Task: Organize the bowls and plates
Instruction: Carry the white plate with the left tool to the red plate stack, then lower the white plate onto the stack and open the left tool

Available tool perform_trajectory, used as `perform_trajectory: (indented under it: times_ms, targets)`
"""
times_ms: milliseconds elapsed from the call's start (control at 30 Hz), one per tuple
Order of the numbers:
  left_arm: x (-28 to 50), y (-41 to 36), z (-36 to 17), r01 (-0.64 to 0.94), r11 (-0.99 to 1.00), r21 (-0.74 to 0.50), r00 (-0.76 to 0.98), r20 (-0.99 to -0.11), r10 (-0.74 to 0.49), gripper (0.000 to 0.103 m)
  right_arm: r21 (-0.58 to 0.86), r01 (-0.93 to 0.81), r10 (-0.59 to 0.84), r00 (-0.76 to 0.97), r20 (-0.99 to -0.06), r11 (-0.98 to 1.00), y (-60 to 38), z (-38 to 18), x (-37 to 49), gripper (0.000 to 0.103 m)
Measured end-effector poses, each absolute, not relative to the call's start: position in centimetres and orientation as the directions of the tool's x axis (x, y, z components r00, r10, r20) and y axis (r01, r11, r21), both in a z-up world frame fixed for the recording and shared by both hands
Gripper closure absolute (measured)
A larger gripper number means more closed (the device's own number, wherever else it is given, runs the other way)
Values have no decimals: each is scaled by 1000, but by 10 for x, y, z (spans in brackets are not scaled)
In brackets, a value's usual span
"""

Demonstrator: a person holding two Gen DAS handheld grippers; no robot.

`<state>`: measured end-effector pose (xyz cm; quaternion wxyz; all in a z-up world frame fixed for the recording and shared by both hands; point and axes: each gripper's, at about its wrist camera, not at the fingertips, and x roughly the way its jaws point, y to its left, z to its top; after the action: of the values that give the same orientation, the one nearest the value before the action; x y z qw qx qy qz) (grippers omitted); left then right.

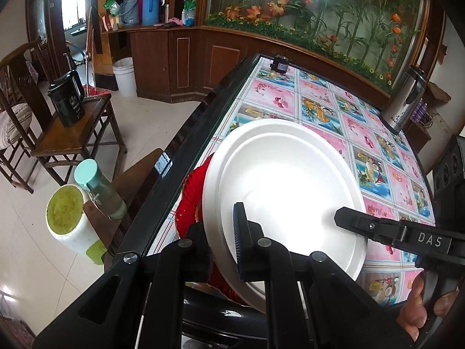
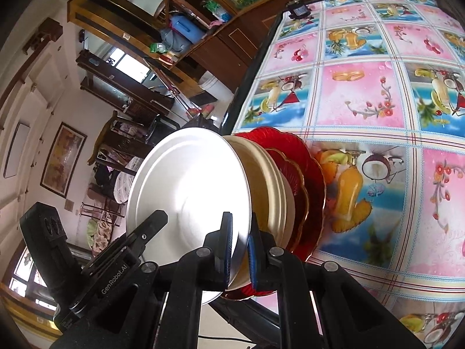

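A large white plate (image 1: 284,192) lies on top of a stack at the table's near left edge. My left gripper (image 1: 221,241) is shut on its rim. In the right wrist view the same white plate (image 2: 186,197) tops cream plates or bowls (image 2: 270,192) and ribbed red plates (image 2: 302,180). My right gripper (image 2: 239,247) is shut on the white plate's rim. The red plates (image 1: 191,195) show under the white plate in the left wrist view. The right gripper's finger (image 1: 369,226) reaches onto the plate from the right in the left wrist view.
The table (image 2: 363,96) has a pink and blue fruit-print cloth under glass. A steel thermos jug (image 1: 407,99) stands at the far right, a small black object (image 1: 280,64) at the far edge. Beside the table's left edge are a bottle (image 1: 101,189), a white cup (image 1: 69,221) and wooden chairs.
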<state>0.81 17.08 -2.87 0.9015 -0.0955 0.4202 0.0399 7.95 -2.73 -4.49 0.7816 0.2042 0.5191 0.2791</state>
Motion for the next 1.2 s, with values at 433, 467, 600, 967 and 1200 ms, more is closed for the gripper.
perform_trajectory:
  times_ms: [433, 467, 600, 967, 1200]
  targets:
    - [11, 178, -31, -140, 970, -196, 607, -792, -72, 81, 585, -197, 617, 293, -730, 787, -22, -46, 96, 95]
    - [12, 178, -31, -136, 970, -199, 602, -794, -78, 74, 578, -196, 610, 294, -736, 792, -22, -46, 98, 96]
    - [13, 182, -32, -143, 965, -220, 583, -807, -98, 41, 571, -181, 598, 298, -744, 801, -23, -47, 103, 96]
    - [-10, 198, -11, -127, 972, -197, 613, -786, -79, 30, 521, -209, 561, 329, -760, 828, -17, -42, 104, 91]
    - [-18, 202, -3, -130, 977, -168, 644, -763, -46, 30, 489, -262, 555, 376, -742, 832, -21, -23, 95, 68]
